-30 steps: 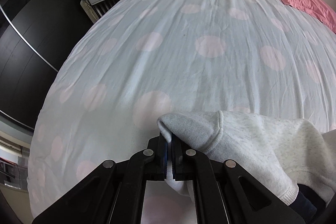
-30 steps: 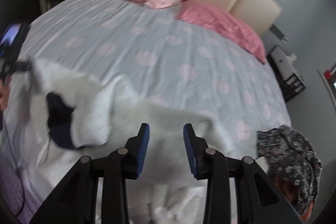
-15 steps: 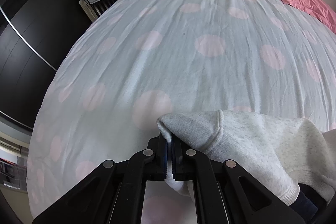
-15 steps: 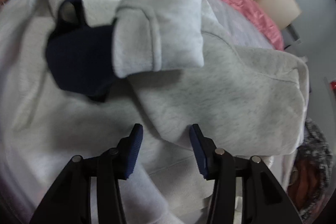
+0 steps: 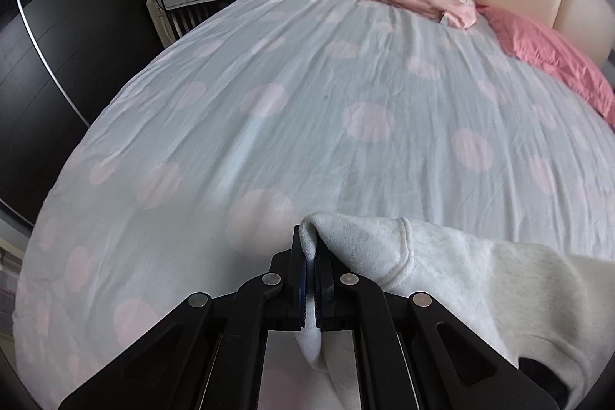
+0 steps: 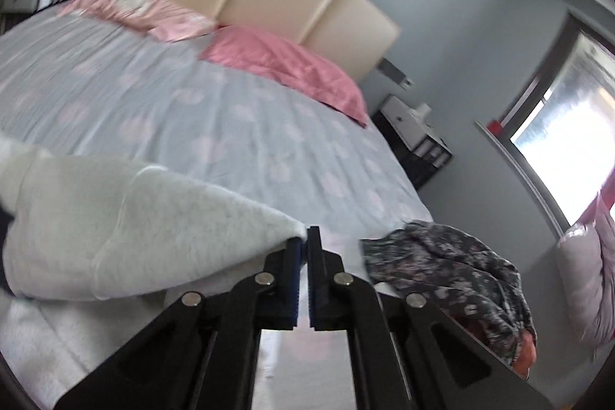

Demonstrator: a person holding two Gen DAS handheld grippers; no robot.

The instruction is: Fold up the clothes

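The right tool [image 6: 303, 256], hovering apart over the white sweatshirt [image 6: 127, 225] a moment ago, now pinches its corner; the left tool [image 5: 312, 264] stays clamped on the opposite corner, the garment stretched between them above the bed [image 5: 307, 110].

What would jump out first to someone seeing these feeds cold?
The pale grey sweatshirt, low in both views, pinched at one edge by the left hand-held gripper and at another by the right hand-held gripper. Behind it spreads the polka-dot bedspread, with a dark floral garment bunched to the right.
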